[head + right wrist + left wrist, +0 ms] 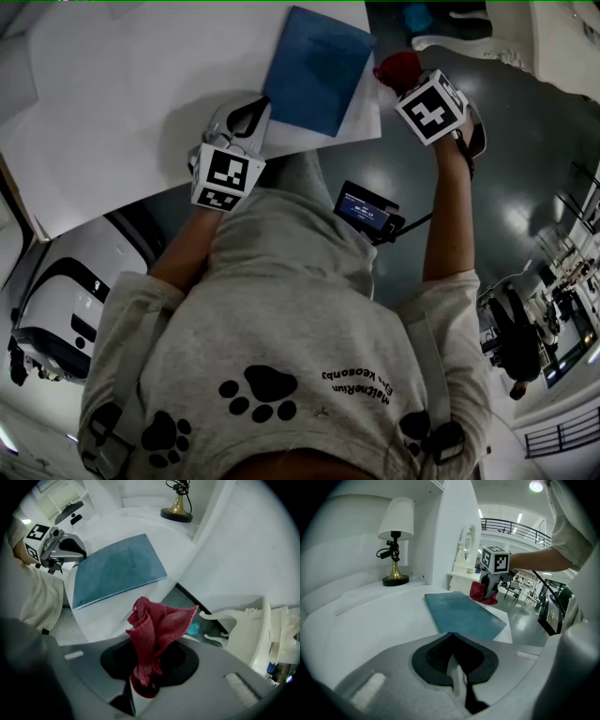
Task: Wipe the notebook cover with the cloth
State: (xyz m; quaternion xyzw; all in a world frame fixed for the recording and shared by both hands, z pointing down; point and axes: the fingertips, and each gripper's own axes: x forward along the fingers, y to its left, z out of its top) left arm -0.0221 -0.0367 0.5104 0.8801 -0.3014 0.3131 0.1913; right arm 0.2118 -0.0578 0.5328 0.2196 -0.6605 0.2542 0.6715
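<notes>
A blue notebook (317, 70) lies closed on the white table (112, 103), near its right edge. A crumpled red cloth (152, 630) sticks up from my right gripper (143, 686), which is shut on it. In the head view the cloth (397, 67) hangs just off the table's edge, beside the notebook's right side and above it. My left gripper (457, 670) is shut with nothing between its jaws; it hovers at the notebook's near left corner (246, 117). The left gripper view shows the notebook (461, 613) ahead, with the cloth (480, 592) beyond it.
A lamp (396, 541) with a brass base stands at the back of the table against a white wall. A white ornate stand (243, 620) is to the right, past the table edge. A small screen (366, 208) hangs at the person's waist. A white machine (56, 300) sits on the floor at left.
</notes>
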